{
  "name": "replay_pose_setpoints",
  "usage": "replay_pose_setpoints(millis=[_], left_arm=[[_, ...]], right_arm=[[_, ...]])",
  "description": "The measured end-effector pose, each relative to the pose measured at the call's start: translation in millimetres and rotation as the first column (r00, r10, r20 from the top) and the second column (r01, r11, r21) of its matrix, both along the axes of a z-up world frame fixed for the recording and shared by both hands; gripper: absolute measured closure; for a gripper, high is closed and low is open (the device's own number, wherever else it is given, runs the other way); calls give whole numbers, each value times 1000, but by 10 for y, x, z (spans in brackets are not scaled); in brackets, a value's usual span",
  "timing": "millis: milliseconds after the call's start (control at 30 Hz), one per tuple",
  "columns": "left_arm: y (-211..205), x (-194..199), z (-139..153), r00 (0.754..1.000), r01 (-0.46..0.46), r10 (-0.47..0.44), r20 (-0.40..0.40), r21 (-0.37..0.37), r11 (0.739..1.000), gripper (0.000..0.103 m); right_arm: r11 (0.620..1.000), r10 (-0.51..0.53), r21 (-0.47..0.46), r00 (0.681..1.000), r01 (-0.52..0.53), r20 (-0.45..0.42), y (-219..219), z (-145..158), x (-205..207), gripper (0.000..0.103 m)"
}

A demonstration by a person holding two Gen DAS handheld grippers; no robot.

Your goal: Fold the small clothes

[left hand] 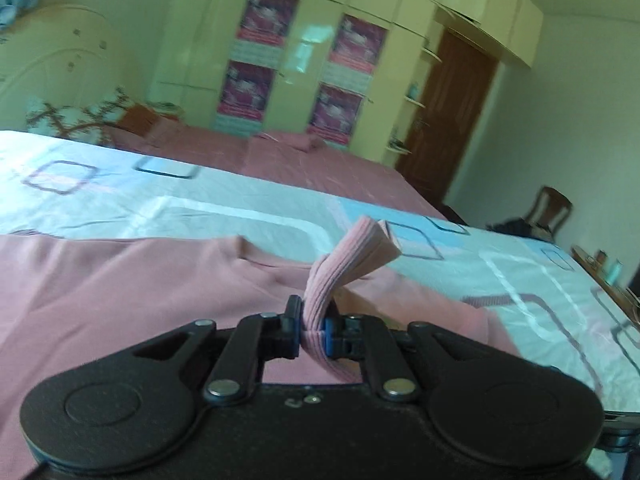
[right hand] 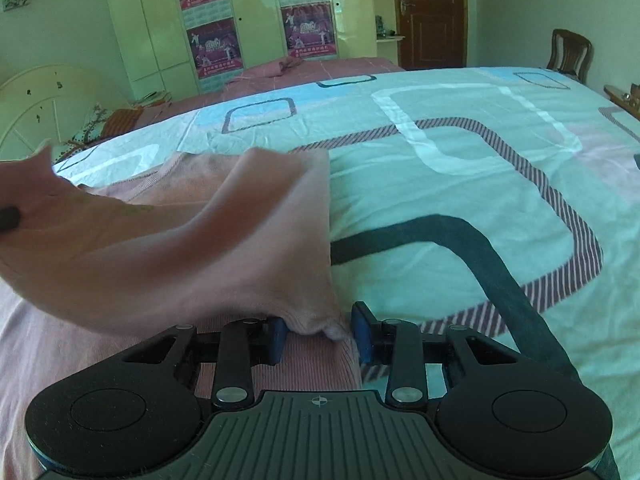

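Note:
A small pink garment (left hand: 120, 280) lies on the patterned bedsheet (left hand: 224, 200). My left gripper (left hand: 312, 332) is shut on its ribbed pink band (left hand: 344, 256), which sticks up past the fingers. In the right wrist view the pink garment (right hand: 160, 248) is lifted and draped leftward. My right gripper (right hand: 322, 336) has its jaws partly apart with a bunched corner of the garment (right hand: 320, 324) between them. A dark tip at the far left edge (right hand: 10, 218) touches the cloth.
The bedsheet (right hand: 460, 160) spreads right and far. A second bed with a pink cover (right hand: 320, 70) lies behind. Wardrobes with posters (right hand: 208, 20), a brown door (right hand: 430, 12), a wooden chair (right hand: 570, 54) and a headboard (right hand: 44, 104) line the room.

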State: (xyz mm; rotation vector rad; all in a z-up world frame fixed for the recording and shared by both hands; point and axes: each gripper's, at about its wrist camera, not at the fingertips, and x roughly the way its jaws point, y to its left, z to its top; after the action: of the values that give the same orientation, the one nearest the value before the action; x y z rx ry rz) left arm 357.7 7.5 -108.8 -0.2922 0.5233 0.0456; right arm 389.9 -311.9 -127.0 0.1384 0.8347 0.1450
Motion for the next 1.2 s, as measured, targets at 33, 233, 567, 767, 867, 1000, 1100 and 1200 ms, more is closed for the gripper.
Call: replay_pose_setpoints(millis=[33, 233, 567, 767, 867, 1000, 1100, 1200], left_arm=[[66, -14, -70, 999, -41, 41, -25, -12, 999, 93], [185, -47, -463, 977, -89, 67, -202, -102, 991, 87], [436, -23, -374, 974, -147, 107, -201, -195, 970, 22], [559, 238, -457, 973, -163, 123, -198, -205, 965, 56], [566, 281, -484, 973, -158, 122, -197, -178, 971, 84], [531, 189, -477, 979, -145, 123, -164, -131, 981, 92], [522, 107, -456, 981, -154, 140, -134, -105, 982, 94], [523, 7, -426, 980, -187, 179, -92, -87, 979, 95]], right_arm=[[1000, -7, -5, 1000, 7, 3, -2, 3, 3, 94], [998, -62, 5, 998, 62, -4, -122, -23, -120, 94], [996, 14, 83, 1000, -16, 26, -334, 277, -301, 33], [993, 14, 118, 1000, -16, 12, -288, 234, 194, 33], [990, 8, 143, 1000, -6, -9, -240, 139, 563, 33], [987, 8, 160, 999, -1, -44, -148, -20, 1029, 53], [985, 6, 171, 998, 5, -62, -112, -106, 1291, 63], [988, 19, 153, 998, -9, -62, -63, -113, 1416, 94]])
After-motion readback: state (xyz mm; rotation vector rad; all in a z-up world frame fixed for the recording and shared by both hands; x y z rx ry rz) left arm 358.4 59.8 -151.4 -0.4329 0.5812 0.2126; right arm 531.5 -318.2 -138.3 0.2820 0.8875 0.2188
